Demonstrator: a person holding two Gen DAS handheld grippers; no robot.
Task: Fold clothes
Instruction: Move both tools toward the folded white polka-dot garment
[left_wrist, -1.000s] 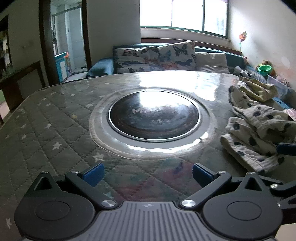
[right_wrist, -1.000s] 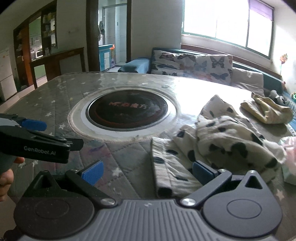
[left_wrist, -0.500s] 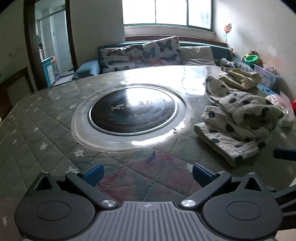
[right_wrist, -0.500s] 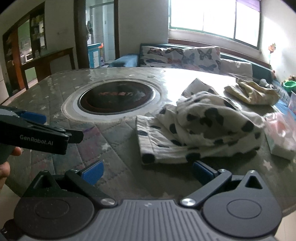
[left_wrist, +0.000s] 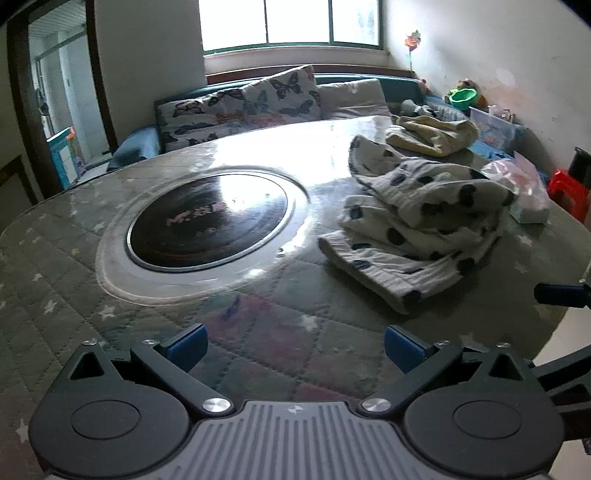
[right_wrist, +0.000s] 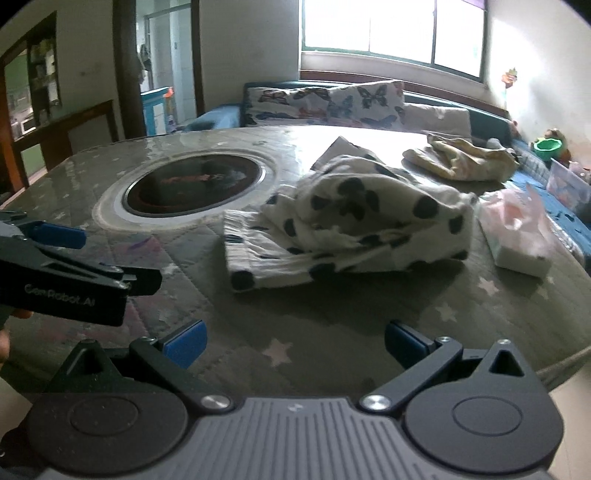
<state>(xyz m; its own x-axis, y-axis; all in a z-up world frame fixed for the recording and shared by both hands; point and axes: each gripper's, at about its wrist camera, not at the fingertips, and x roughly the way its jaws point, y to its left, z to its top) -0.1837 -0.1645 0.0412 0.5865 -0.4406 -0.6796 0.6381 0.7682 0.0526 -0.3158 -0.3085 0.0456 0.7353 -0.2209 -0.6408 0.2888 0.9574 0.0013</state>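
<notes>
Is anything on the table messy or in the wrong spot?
Yes. The white garment with dark spots lies in a crumpled heap on the quilted star-patterned table cover, not folded. Behind it, a pale yellow cloth is bunched up too. Both grippers, left and right, are open and empty.

Left gripper (left_wrist: 293, 345): jaws spread wide, nothing between the blue fingertips (left_wrist: 186, 343), held above the near edge of the tabletop. Right gripper (right_wrist: 293, 343): jaws likewise spread wide and empty, above the same near edge. The two units sit side by side, each visible at the margin of the other's view.
</notes>
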